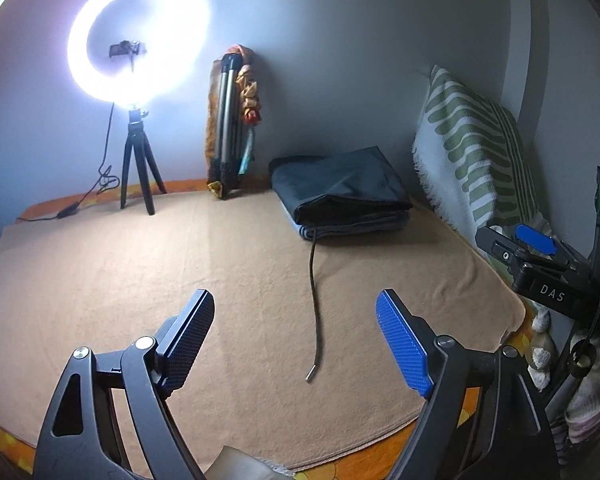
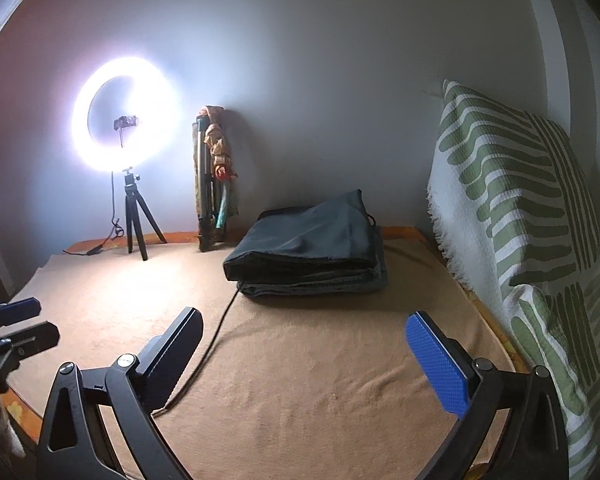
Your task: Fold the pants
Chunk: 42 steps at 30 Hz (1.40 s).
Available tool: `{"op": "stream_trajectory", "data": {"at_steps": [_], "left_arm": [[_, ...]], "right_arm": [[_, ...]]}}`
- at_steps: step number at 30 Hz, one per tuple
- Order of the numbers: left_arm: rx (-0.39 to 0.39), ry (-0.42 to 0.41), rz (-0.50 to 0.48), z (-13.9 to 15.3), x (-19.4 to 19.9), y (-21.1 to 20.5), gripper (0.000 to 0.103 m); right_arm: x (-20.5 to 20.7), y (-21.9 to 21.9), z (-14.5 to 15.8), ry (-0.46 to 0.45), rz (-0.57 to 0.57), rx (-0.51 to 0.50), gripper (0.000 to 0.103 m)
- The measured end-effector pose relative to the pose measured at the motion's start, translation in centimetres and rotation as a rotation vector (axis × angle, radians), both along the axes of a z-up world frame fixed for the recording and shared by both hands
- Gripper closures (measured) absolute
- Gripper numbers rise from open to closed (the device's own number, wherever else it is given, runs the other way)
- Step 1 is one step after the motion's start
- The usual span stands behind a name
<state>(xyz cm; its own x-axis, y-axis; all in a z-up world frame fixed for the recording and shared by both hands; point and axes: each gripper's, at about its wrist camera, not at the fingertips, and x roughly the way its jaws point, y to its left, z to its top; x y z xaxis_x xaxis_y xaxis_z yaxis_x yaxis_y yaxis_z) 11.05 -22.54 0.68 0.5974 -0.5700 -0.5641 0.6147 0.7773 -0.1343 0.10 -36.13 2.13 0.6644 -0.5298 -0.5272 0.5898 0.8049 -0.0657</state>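
Dark folded pants (image 1: 342,190) lie in a neat stack at the far right of the tan blanket (image 1: 140,280), near the wall; they also show in the right wrist view (image 2: 308,252). A dark drawstring (image 1: 314,304) trails from the stack toward me across the blanket, also seen in the right wrist view (image 2: 216,328). My left gripper (image 1: 296,340) is open and empty, hovering above the blanket short of the stack. My right gripper (image 2: 308,360) is open and empty, also short of the stack. The right gripper shows at the right edge of the left view (image 1: 536,248), and the left gripper at the left edge of the right view (image 2: 16,320).
A lit ring light on a small tripod (image 1: 138,168) stands at the back left with its cable on the blanket. A folded tripod with cloth (image 1: 230,128) leans on the wall. A green-and-white patterned pillow (image 2: 520,208) stands along the right side.
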Motion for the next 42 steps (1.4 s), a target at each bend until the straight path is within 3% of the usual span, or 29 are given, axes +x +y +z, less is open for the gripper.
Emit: {"op": "stream_trajectory", "data": {"at_steps": [7,42], "left_arm": [[0.029,-0.025,0.006,-0.3,-0.5,-0.3,0.018],[0.023,-0.014,0.000,-0.3,-0.5,0.0,0.017]], "right_arm": [[0.2,-0.3,-0.2,0.002,-0.004,0.004,0.000],[1.1,-0.2,-1.0,0.015,0.011,0.037,0.000]]}}
